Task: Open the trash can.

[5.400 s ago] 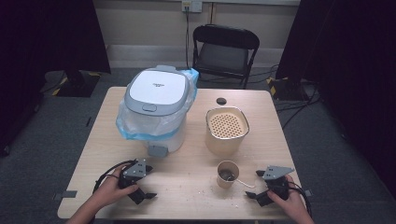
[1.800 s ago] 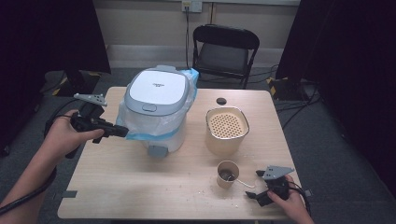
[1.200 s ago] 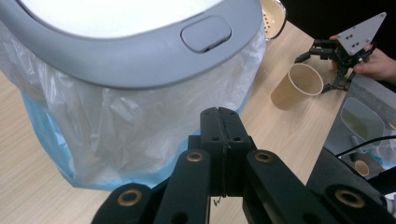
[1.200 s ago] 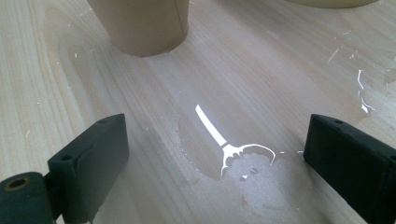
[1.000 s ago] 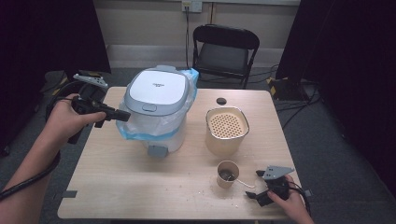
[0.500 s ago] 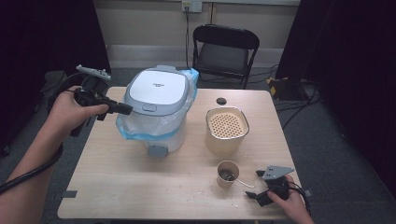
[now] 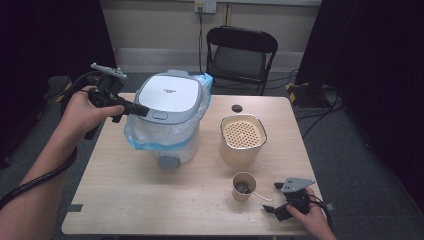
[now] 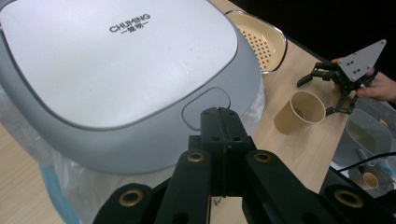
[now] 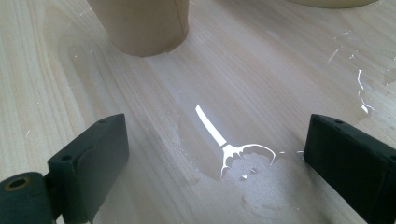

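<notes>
Left gripper (image 8: 223,122), jaws pressed together, poised at the lid button (image 8: 206,103) of the bin (image 7: 167,100). Right gripper (image 9: 217,154) spread wide near the table's (image 7: 150,200) front right corner, by the paper cup (image 7: 243,186).

A light wooden rectangular table (image 7: 150,200) stands on grey carpet floor (image 7: 345,165). Beyond it, a black folding metal chair (image 7: 242,55) faces a pale beige wall (image 7: 155,25) between dark black curtains (image 7: 50,35).
</notes>
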Motion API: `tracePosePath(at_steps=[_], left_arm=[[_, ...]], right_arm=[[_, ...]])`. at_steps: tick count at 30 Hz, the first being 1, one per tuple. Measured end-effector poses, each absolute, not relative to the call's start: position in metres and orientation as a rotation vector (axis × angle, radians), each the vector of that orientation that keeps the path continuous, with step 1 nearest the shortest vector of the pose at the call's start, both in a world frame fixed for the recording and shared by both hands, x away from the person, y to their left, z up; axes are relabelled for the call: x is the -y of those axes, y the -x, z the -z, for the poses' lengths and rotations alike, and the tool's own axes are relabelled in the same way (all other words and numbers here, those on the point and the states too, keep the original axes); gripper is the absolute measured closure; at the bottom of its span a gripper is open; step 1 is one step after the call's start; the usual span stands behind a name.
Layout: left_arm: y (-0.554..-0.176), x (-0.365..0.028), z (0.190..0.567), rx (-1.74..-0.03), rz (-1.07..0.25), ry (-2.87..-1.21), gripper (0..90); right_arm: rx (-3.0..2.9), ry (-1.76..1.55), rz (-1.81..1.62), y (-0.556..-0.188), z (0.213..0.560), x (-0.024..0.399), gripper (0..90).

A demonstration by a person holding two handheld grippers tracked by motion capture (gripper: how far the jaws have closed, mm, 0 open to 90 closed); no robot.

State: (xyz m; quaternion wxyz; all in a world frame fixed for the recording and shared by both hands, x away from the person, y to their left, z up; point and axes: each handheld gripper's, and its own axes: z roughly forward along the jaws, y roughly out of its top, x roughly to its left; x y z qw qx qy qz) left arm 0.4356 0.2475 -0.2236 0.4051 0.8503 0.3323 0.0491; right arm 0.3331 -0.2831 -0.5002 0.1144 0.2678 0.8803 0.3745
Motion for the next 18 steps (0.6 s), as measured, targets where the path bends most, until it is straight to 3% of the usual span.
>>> tracePosePath(at_steps=[18], left_arm=[[-0.453, -0.221, 0.241, -0.832, -0.120, -2.156, 90.0]], right_arm=[[-2.581, -0.786, -1.098, -0.333, 0.500, 0.283, 6.0]])
